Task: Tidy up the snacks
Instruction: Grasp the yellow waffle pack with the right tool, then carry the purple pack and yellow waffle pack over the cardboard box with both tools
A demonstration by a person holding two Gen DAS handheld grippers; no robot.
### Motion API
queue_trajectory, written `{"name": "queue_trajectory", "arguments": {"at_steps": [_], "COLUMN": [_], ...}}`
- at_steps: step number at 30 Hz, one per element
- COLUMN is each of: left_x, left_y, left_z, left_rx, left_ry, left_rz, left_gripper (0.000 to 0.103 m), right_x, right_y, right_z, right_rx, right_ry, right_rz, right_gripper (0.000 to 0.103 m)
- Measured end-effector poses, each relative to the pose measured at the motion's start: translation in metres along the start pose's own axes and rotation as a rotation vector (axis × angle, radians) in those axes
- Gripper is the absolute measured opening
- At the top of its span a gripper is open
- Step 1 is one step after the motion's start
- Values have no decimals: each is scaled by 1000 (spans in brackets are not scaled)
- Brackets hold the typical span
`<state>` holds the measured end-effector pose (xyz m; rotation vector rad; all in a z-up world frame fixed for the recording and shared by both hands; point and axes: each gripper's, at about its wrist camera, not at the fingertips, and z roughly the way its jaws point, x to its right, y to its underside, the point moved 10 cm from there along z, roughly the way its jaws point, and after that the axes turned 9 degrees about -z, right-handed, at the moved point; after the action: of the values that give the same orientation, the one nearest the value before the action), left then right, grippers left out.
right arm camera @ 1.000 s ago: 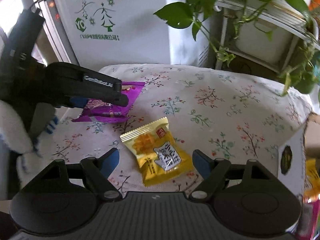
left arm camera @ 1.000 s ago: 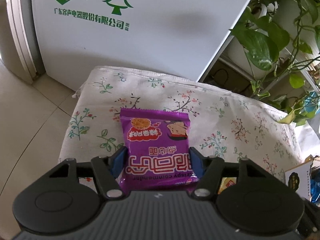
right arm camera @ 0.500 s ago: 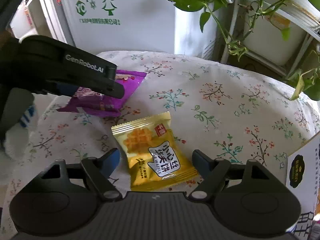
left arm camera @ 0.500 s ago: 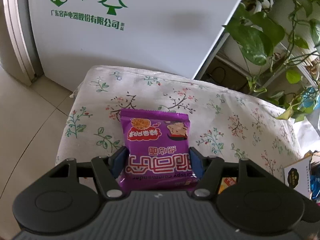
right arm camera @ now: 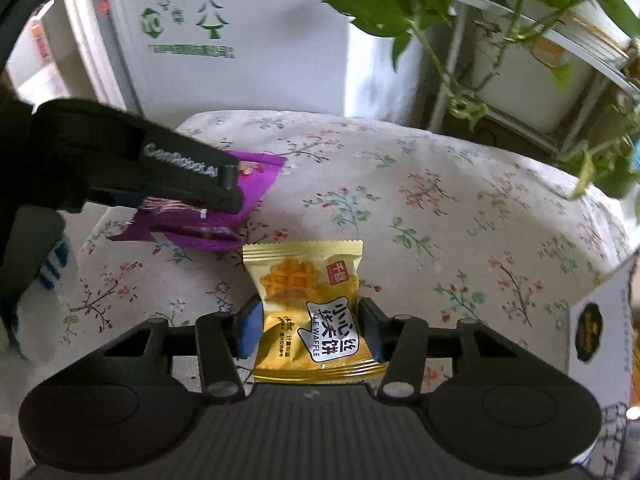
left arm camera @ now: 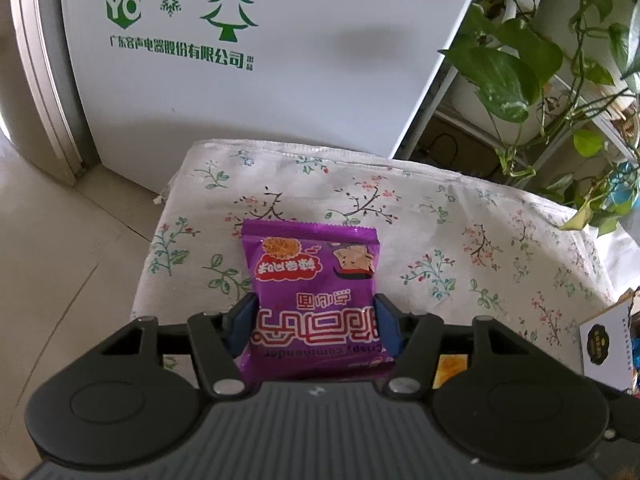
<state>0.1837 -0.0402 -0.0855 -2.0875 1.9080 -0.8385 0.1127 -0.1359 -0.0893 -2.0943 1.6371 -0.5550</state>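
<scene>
A purple snack packet [left arm camera: 314,300] sits between the blue pads of my left gripper [left arm camera: 315,322], which is shut on it and holds it above the floral tablecloth [left arm camera: 440,240]. In the right wrist view the left gripper [right arm camera: 224,192] and its purple packet [right arm camera: 224,220] show at the left. A yellow waffle packet [right arm camera: 310,308] lies on the cloth between the pads of my right gripper [right arm camera: 310,328], whose pads press its two sides.
A white cardboard box [right arm camera: 600,332] with snacks stands at the table's right edge and also shows in the left wrist view [left arm camera: 604,340]. A white appliance [left arm camera: 260,60] stands behind the table. A plant rack with trailing leaves [right arm camera: 520,40] is at the back right.
My right gripper has moved forward over the yellow packet and closed onto its sides. My left gripper still holds the purple packet, with little shift.
</scene>
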Motion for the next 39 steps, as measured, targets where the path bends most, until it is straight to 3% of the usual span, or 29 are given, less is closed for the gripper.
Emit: {"name": "queue_trajectory", "arguments": {"at_steps": [12,24,31,39], "left_x": [-2,9,14,20], "left_y": [9,30,57,89], "left_z": [-24,-78,-99,-124], "left_rx": [25,80,108,144], "left_ry": [12,70,60,98], "left_rz": [10,22,27,15], "left_gripper": [58,58,58,58], "right_x": [18,16,28,40], "right_y": [11,22,41,51], "right_z": [-43,-105,-132,-149], "right_rx": [1,90,113,140], "right_ry": [46,48,67,69], "right_rz": [148,184,239,263], "right_gripper": [57,57,57,57]}}
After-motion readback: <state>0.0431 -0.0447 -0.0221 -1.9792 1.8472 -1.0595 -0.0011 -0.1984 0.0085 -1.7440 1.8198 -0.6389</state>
